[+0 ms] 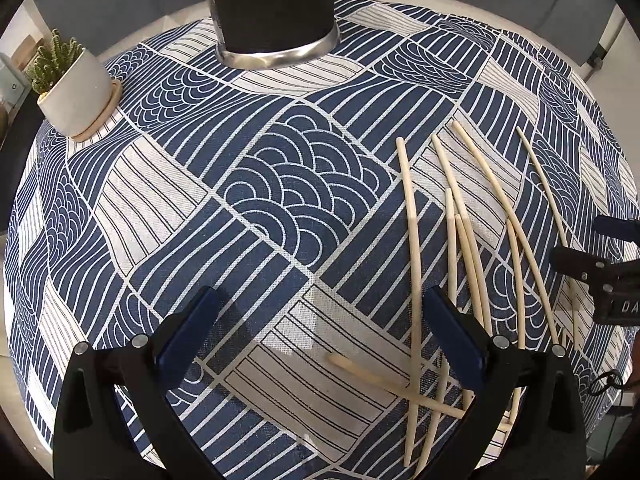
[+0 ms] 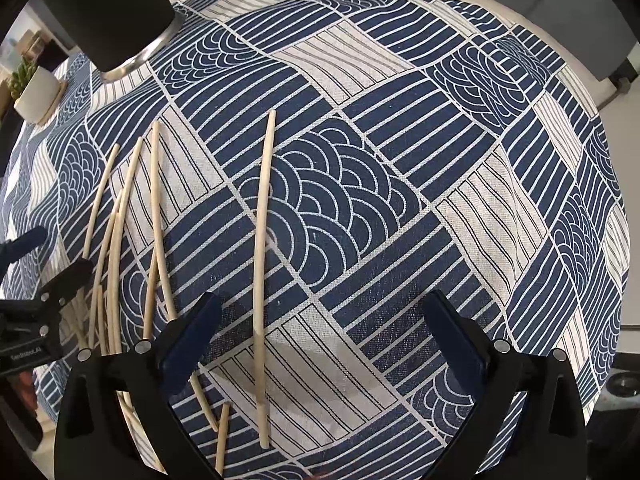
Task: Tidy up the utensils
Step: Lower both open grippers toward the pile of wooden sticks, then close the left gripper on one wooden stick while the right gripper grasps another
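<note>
Right tongs (image 2: 320, 336) gape over a lone chopstick (image 2: 262, 280); more chopsticks (image 2: 116, 240) lie left.

Even, soft indoor light falls across the patterned tablecloth (image 1: 304, 208) in both wrist views — bright enough that weave and printed lines stay crisp near the centre. Faint grey shadows lie on the cloth just ahead of each gripper's fingers. A dull highlight runs along the metal base ring of the dark cup (image 1: 276, 58), without harsh glare. Heavy fisheye distortion bulges the flat surface into a dome and bends the straight chopsticks (image 2: 262, 280) into arcs — black vignetting fills the corners, and detail softens slightly toward the rim, around the potted plant (image 1: 76, 88).
</note>
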### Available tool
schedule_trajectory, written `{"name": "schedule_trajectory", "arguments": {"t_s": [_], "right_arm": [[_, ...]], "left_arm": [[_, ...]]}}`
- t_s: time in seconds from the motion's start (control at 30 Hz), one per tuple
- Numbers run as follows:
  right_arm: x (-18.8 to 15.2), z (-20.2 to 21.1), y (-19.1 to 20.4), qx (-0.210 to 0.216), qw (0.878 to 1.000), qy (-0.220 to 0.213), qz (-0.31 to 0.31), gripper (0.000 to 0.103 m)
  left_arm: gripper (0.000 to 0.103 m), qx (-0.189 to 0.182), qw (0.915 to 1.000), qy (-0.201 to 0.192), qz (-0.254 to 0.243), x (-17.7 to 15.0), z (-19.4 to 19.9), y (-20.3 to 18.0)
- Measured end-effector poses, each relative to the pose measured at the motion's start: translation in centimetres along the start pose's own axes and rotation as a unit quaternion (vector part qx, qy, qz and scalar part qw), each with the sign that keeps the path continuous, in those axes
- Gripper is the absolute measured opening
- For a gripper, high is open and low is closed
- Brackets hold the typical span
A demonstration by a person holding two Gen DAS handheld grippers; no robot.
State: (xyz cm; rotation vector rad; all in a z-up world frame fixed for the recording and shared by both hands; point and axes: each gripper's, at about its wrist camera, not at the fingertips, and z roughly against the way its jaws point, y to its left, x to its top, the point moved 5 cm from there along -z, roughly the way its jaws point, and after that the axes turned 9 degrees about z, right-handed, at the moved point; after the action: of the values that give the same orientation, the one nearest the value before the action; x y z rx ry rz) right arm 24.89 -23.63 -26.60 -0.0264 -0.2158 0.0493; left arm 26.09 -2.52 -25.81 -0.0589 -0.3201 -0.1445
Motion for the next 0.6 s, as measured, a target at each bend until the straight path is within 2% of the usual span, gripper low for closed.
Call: {"name": "schedule_trajectory", "arguments": {"t_s": [0.13, 0.17, 0.23, 0.3, 0.33, 0.4, 0.47, 0.5, 0.57, 0.6], "right_arm": [[0.3, 0.0, 0.0, 0.002, 1.0, 0.01, 0.007, 0.096], [0.3, 0.1, 0.0, 0.003, 1.0, 0.009, 0.011, 0.091], [0.1, 0.7, -0.6, 0.0, 1.0, 0.002, 0.013, 0.075], [-0.3, 1.3, -1.5, -0.001, 1.0, -0.004, 0.007, 0.046], [-0.5, 1.6, -2.4, -0.005, 1.0, -0.009, -0.001, 0.038], [-0.9, 1.9, -3.6, -0.008, 1.0, -0.014, -0.015, 0.009], [-1.3, 2.0, -4.9, -0.026, 0.999, -0.01, -0.023, 0.004], [-1.6, 2.0, -5.7, -0.033, 0.999, -0.01, -0.03, 0.004], [-2.1, 2.2, -7.0, -0.039, 0.998, -0.01, -0.04, 0.004], [-2.5, 2.2, -7.9, -0.045, 0.998, -0.009, -0.045, 0.004]], "left_arm": [[0.099, -0.002, 1.0, -0.007, -0.005, -0.2, 0.5, 0.1], [0.099, -0.004, 0.9999, -0.006, -0.009, -0.2, 0.6, 0.4], [0.099, 0.0, 1.0, -0.005, 0.004, -0.7, 0.5, 2.1], [0.098, 0.011, 0.9993, -0.006, 0.034, -0.8, 0.6, 4.2], [0.096, 0.013, 0.999, -0.006, 0.043, -0.9, 0.7, 5.1], [0.085, 0.014, 0.9988, -0.009, 0.047, -1.1, 1.3, 6.3], [0.062, 0.013, 0.9985, -0.012, 0.052, -1.3, 1.9, 7.2], [0.055, 0.015, 0.9981, -0.013, 0.058, -1.5, 2.3, 8.1], [0.026, 0.016, 0.9972, -0.013, 0.073, -1.6, 2.6, 9.5], [0.02, 0.015, 0.9962, -0.008, 0.085, -1.6, 2.8, 10.4]]}}
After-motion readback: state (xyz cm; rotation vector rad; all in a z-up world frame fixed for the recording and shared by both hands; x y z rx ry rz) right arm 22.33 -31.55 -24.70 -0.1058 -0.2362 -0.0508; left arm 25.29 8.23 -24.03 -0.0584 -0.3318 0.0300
